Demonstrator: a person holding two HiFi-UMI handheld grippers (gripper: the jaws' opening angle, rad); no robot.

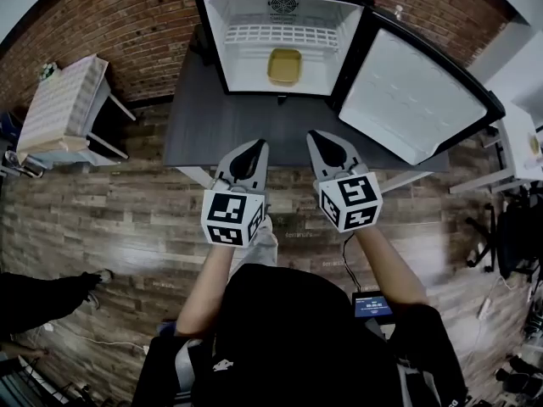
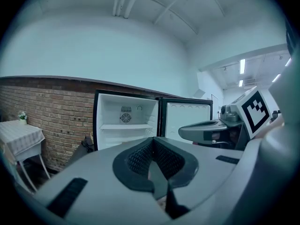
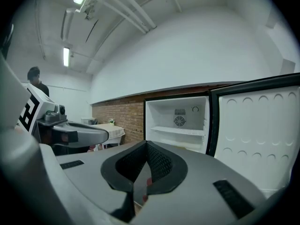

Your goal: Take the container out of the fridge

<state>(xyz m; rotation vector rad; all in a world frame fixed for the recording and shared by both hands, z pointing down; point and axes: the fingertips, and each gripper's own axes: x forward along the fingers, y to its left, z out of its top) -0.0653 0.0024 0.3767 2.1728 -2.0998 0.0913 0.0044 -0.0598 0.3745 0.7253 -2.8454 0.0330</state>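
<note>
1. While the fridge (image 1: 284,11) stands with its door (image 1: 411,96) swung wide to the right, the container (image 1: 284,66), a shallow yellow tub, sits on the white floor of the compartment, below the shelf (image 1: 273,35) and roughly central.
2. Fridge and support: the fridge rests at the far end of a dark table (image 1: 212,125), which backs onto a brick wall (image 1: 144,24).
3. Left gripper (image 1: 257,147): it shows at the near edge of the dark table in the head view, pointing toward the open compartment and well apart from the container. The left gripper view shows its jaws closed together, pads meeting, with nothing between them.
4. Right gripper (image 1: 316,140): it is held beside the left gripper and points the same way, with its tip near the lower corner of the door. The right gripper view shows its jaws likewise pressed together and empty.
5. Marker cubes: a marker cube (image 1: 231,217) sits at the rear of the left gripper and a second (image 1: 349,200) at the rear of the right, each above a bare forearm.
6. Surroundings: a side table (image 1: 59,104) with a pale cloth stands to the left of the dark table, on a wood-plank floor (image 1: 127,227).
7. Background: in the right gripper view a person (image 3: 36,81) stands far back at the left edge.
</note>
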